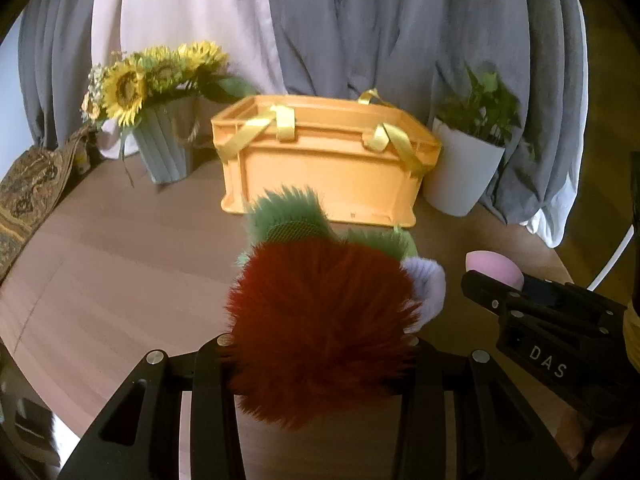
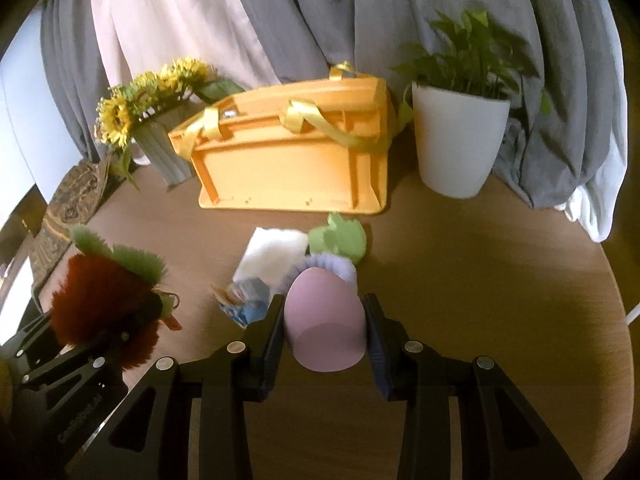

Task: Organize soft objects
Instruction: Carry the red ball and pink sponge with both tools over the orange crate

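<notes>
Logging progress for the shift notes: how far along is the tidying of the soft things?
Nothing visibly binned yet; the orange crate's inside is hidden. In hand: the left claw grips the red fuzzy toy, and the right claw grips the pink sponge. Left on the table: a purple-green plush and a white cloth.

Round wooden table (image 1: 120, 264) backed by grey curtains (image 1: 400, 32) with a pale pink drape (image 1: 180, 20) between them. At the rear left, sunflowers (image 1: 128, 88) stand in a ribbed grey vase (image 1: 168, 148); at the rear right, a leafy green plant (image 2: 468, 60) grows in a white pot (image 2: 456, 140). A patterned cloth (image 1: 28, 192) lies over the table's left edge.
</notes>
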`<state>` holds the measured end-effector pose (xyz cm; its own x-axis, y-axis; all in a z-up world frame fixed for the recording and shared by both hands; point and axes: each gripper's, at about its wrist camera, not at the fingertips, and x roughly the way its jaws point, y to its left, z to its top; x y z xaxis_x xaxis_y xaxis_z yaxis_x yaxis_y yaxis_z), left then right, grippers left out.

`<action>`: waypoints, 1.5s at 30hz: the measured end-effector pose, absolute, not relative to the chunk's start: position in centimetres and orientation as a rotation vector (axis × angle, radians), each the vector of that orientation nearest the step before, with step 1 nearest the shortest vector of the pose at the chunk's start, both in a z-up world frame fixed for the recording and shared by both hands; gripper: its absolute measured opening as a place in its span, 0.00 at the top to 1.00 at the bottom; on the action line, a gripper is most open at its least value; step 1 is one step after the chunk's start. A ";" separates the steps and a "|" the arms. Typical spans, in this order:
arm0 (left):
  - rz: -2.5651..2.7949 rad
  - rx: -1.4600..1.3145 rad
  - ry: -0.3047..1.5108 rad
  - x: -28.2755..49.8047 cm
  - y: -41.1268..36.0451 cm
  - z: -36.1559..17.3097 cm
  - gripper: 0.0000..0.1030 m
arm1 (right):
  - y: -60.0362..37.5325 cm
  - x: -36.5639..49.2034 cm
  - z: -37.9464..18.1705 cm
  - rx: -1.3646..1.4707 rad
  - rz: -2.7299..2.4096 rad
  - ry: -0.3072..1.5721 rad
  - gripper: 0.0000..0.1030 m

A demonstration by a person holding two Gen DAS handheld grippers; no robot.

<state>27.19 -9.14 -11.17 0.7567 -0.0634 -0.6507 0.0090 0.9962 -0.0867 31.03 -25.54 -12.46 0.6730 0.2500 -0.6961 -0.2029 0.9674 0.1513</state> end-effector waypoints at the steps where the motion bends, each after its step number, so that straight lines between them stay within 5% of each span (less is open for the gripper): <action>1: -0.045 -0.079 0.705 27.3 -8.8 -10.7 0.62 | -25.3 31.0 -12.0 0.065 0.254 0.785 0.62; 45: -0.240 0.045 0.446 38.8 -0.5 0.5 0.62 | -16.6 38.6 -1.1 0.161 0.103 0.505 0.62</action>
